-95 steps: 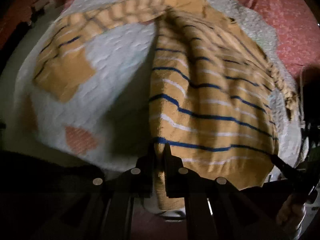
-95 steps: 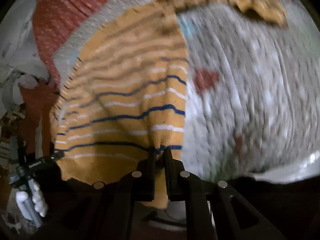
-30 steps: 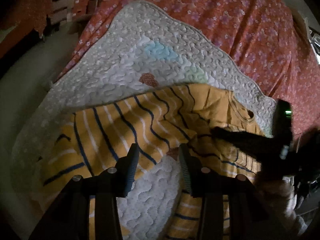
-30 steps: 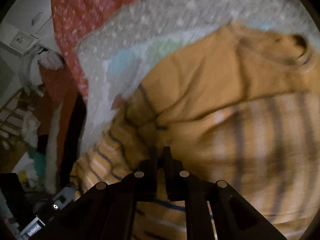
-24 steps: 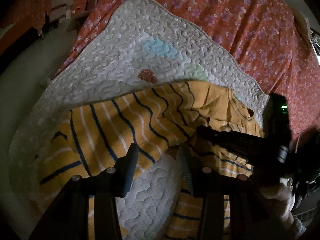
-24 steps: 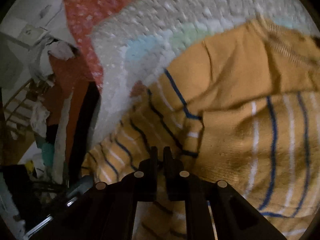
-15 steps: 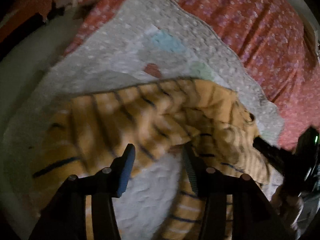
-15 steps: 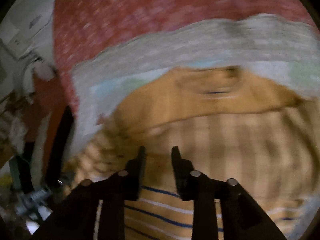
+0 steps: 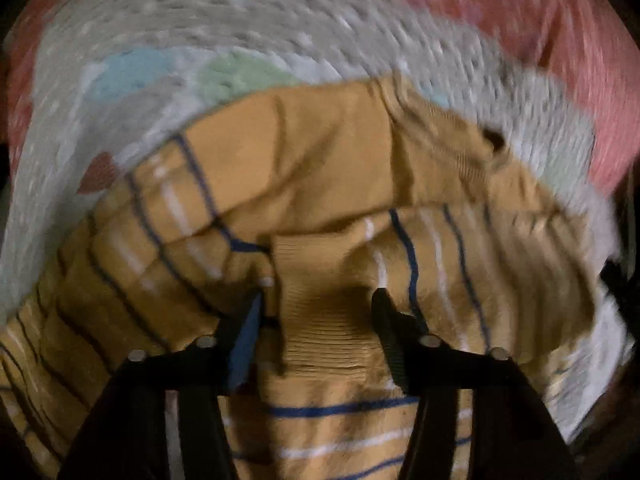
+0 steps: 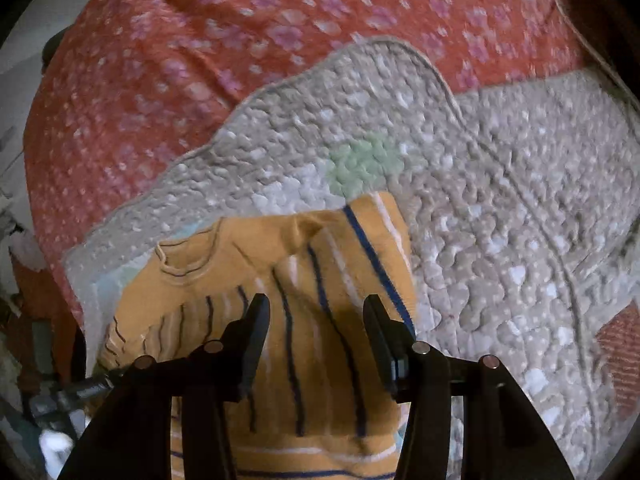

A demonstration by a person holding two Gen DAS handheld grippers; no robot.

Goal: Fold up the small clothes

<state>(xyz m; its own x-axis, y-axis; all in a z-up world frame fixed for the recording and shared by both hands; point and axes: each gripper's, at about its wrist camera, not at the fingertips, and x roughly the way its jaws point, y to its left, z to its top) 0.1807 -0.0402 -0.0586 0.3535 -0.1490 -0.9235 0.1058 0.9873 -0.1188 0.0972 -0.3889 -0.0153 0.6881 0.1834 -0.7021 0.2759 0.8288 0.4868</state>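
Observation:
A mustard sweater with blue and white stripes lies on a quilted mat, its sleeves folded in over the body. My left gripper points steeply down over it. Its jaws are closing, with the ribbed sleeve cuff between them and a small gap on each side. The picture is blurred. In the right wrist view the sweater fills the lower left, with a folded striped part on its right edge. My right gripper hovers above that part. Its jaws are opening and grip nothing.
The pale quilted mat with pastel patches lies on a red floral bedspread. The mat reaches past the sweater's collar, with the bedspread beyond. At the right wrist view's left edge the bed ends and dim room clutter shows.
The right gripper went from shut on the sweater to open and swung to its right edge. The left gripper moved from the bare mat onto the sweater and now straddles the cuff.

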